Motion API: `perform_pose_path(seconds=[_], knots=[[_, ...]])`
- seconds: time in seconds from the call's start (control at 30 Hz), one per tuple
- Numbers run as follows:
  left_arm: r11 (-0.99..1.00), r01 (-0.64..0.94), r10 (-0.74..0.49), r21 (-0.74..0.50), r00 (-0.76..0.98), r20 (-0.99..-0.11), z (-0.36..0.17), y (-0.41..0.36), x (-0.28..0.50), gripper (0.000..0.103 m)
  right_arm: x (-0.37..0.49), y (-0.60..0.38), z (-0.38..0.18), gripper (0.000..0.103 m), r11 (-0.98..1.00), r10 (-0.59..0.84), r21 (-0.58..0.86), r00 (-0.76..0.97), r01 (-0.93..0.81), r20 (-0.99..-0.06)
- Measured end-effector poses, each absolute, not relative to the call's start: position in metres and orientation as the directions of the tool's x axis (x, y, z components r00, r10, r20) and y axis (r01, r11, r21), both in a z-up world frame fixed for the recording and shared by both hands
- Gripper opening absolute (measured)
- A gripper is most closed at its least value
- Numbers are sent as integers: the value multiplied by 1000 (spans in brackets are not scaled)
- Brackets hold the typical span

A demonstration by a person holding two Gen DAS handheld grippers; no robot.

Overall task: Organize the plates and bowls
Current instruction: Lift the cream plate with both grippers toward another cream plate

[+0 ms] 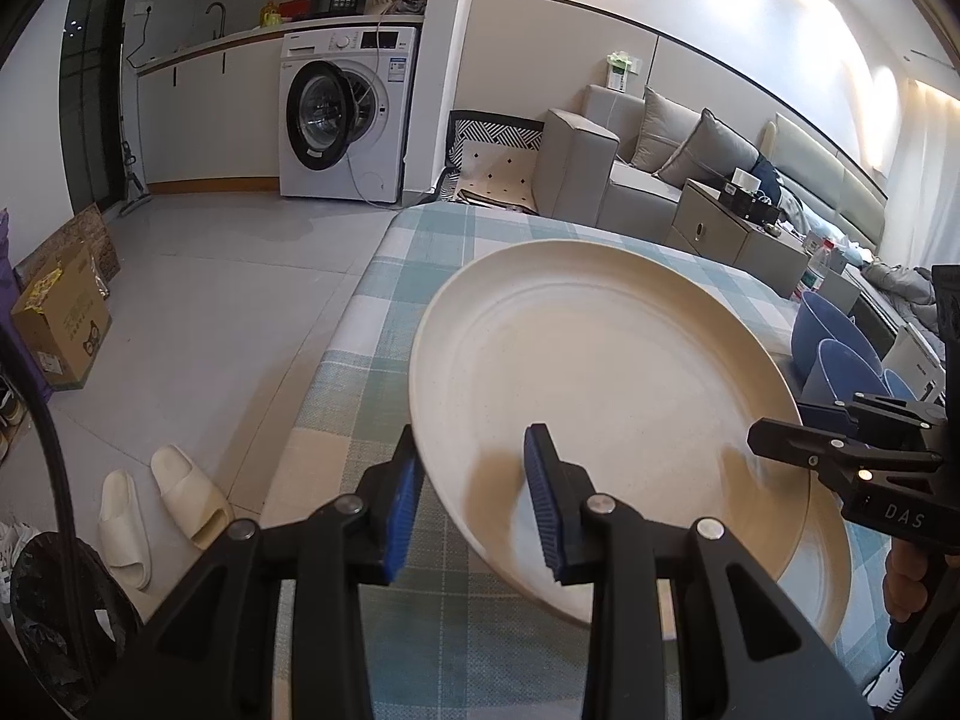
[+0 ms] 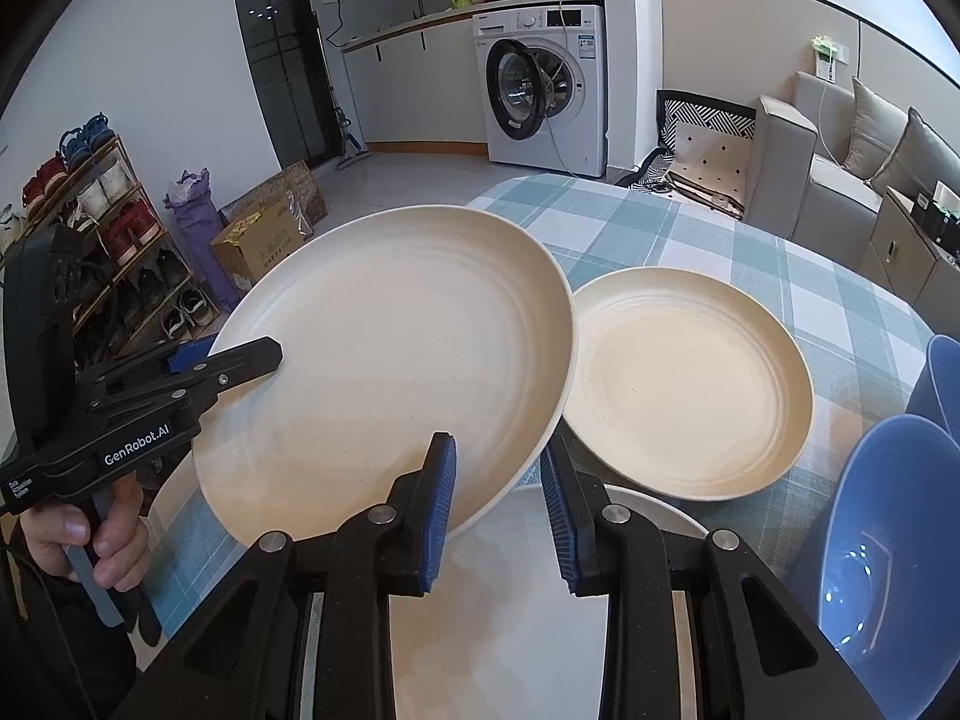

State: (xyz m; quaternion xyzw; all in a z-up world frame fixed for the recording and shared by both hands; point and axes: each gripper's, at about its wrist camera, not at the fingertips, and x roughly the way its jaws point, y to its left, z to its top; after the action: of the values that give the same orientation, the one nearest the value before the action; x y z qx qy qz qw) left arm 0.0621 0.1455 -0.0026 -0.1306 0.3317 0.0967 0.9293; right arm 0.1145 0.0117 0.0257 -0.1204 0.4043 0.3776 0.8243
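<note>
- Two of my claws grip one large cream plate (image 2: 390, 360): my left claw (image 1: 474, 498) pinches its near rim, one blue pad under the rim and one on the upper face.
- My right claw (image 2: 498, 504) straddles the same plate's edge, one pad on top; the other pad's contact is hidden behind the rim, so I cannot tell whether it is clamped.
- Much of what sits beneath is covered: a white plate (image 2: 516, 630) under my right claw shows only between my fingers, and its far edge is hidden.
- Raised and tilted, the big plate hangs above the checked table (image 2: 690, 240), its edge overlapping a smaller cream plate (image 2: 690, 384) lying flat there.
- Blue bowls (image 2: 888, 540) stand at the right, cut off by the frame, so I cannot count them surely.
- Faint speckles and concentric rings mark the big plate's matte, shallow face.
</note>
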Motion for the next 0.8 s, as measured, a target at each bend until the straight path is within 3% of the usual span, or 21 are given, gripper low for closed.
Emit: perform_pose_path(seconds=[0.8], knots=[[970,-188,44,-154,760,-648,3,115,64,32,96,-35,35,30,721,524,126,417,-682,-743]])
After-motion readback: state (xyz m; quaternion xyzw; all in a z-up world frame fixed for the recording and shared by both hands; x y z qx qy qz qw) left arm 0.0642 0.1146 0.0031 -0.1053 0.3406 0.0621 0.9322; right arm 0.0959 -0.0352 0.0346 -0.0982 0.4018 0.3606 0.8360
